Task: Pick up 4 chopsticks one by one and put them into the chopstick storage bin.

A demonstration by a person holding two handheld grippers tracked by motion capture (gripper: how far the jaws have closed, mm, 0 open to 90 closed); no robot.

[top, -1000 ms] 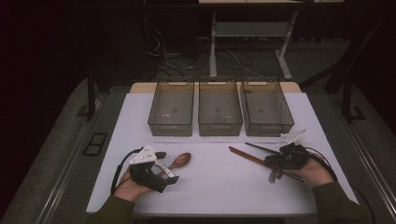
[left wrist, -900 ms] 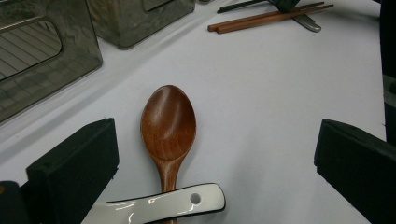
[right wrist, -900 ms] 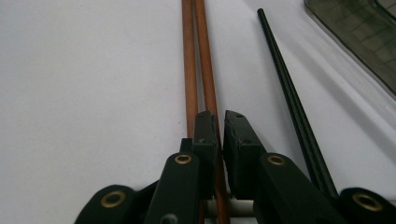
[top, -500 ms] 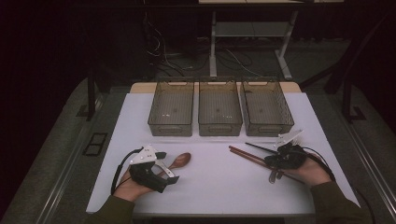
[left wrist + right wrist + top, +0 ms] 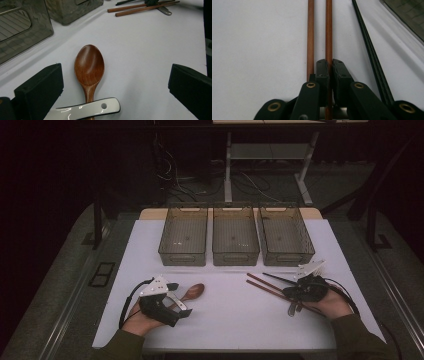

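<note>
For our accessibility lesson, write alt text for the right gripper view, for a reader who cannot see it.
The right gripper, its black jaws nearly together, pinches one brown wooden chopstick on a white table. A second brown chopstick lies parallel beside it; dark chopsticks lie at an angle to their right.

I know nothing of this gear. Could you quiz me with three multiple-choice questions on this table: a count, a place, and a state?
1. How many bins stand in a row?
A. two
B. three
C. five

2. Where is the wooden spoon?
A. between the left tool's open jaws
B. in a bin
C. on a plate

3. The right tool's jaws are:
A. wide open
B. shut on a spoon
C. shut on a brown chopstick

Answers:
1 B, three bins stand side by side.
2 A, the jaws stand wide on either side of the spoon.
3 C, the pads pinch one chopstick.
</note>
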